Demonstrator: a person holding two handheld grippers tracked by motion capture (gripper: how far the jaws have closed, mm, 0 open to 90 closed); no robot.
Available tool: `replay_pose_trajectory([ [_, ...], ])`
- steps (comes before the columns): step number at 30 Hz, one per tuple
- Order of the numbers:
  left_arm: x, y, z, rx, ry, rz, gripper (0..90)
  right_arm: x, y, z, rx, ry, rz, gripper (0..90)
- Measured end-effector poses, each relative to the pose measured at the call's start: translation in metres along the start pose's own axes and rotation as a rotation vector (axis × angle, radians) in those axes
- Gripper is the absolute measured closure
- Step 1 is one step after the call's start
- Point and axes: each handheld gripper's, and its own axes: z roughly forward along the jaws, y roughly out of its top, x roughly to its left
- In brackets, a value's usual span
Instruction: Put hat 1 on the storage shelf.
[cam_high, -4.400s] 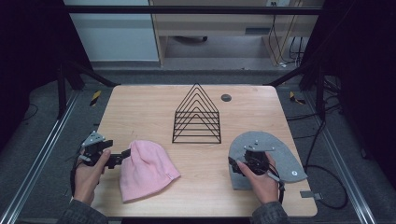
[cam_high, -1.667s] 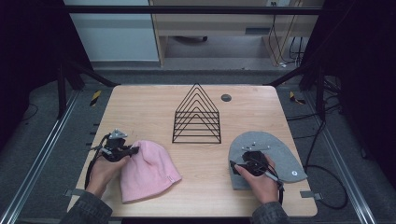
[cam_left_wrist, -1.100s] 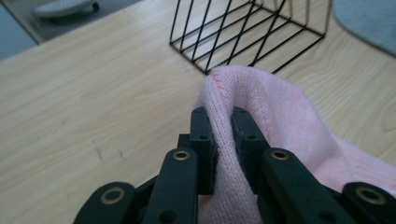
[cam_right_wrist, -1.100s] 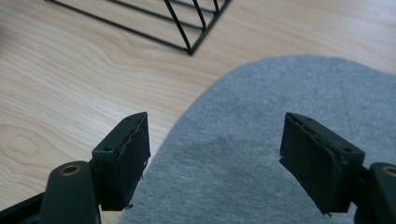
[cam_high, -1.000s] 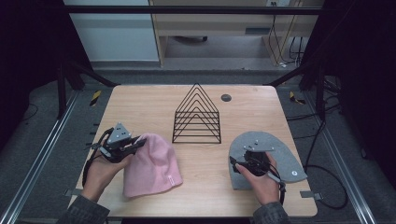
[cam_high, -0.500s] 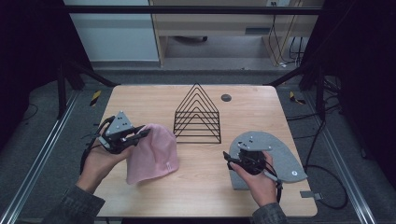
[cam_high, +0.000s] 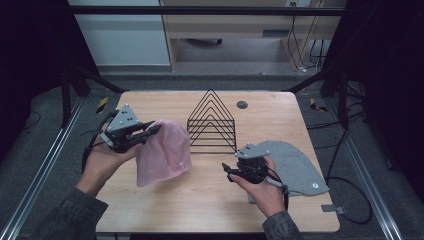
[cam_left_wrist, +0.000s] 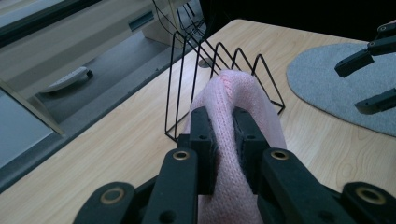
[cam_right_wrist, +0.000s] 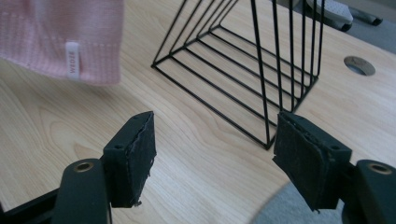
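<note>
Left gripper (cam_high: 150, 131) pinches the pink beanie (cam_high: 165, 155), which dangles above the table beside the wire rack (cam_high: 212, 122), while the right gripper (cam_high: 229, 170) gapes empty — a knit snag on those wires looks likely, though bare tabletop (cam_high: 200, 200) in front gives room.

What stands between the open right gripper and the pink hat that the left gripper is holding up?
Nothing visible does. In the right gripper view, bare table lies between the open right gripper and the pink hat. The black wire rack stands off to the side. The left gripper is shut on the hat.
</note>
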Motion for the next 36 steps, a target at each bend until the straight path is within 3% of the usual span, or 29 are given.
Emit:
replay_pose_trajectory([
  [7,0.007,0.009,-0.001,0.004,-0.005,-0.016,80.3,0.008,0.018,0.002,0.008,0.022,-0.051,27.0],
  [16,0.012,0.026,-0.008,-0.023,-0.016,-0.021,80.3,0.019,0.043,0.008,-0.003,0.091,-0.08,23.9],
  [29,0.009,0.047,-0.016,-0.049,-0.019,0.009,80.0,0.03,0.062,0.027,-0.014,0.169,-0.1,34.3],
  [36,0.007,0.057,-0.018,-0.077,-0.069,0.016,79.9,0.033,0.071,0.04,-0.023,0.236,-0.099,34.5],
])
